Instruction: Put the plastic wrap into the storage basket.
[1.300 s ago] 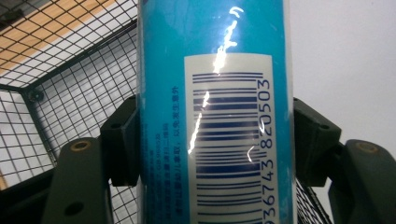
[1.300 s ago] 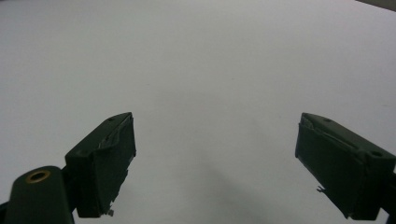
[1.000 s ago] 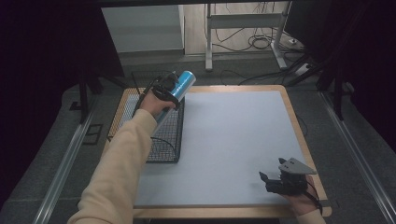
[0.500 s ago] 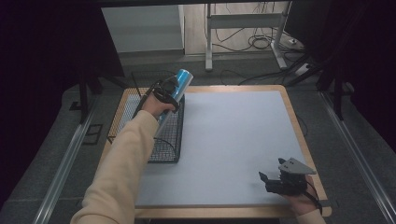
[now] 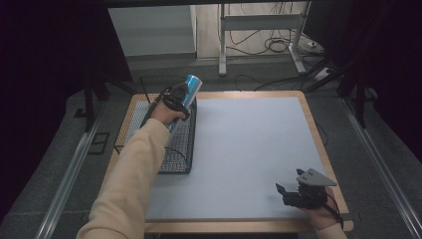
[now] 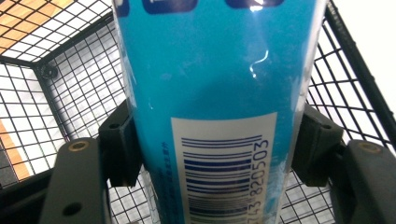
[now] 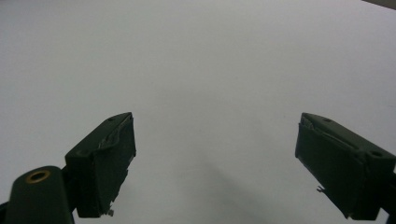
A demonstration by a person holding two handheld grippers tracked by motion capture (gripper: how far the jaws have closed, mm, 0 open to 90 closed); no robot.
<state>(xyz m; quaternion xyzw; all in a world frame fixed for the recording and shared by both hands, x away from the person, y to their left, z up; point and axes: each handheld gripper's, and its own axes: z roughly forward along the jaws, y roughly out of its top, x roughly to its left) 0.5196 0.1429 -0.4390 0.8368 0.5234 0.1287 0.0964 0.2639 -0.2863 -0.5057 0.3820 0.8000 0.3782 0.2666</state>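
1. The left gripper point(image 5: 185, 92) grasps a blue can point(image 6: 210, 93); its jaws have just been easing open, yet both pads point(image 6: 122, 144) touch the can's sides (barcode label facing the camera).
2. The can hangs tilted above the far end of a black wire basket point(image 5: 181, 149), whose mesh shows behind it in the left gripper view.
3. The basket sits on the bench's point(image 5: 249, 144) left part.
4. The right gripper point(image 5: 291, 195) rests released at the near right corner, nothing between its jaws.

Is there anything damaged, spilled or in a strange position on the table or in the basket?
Nothing stands out. The blue can looks intact between the pads of the left hand-held gripper, tilted over the wire basket. The white table shows no spill.
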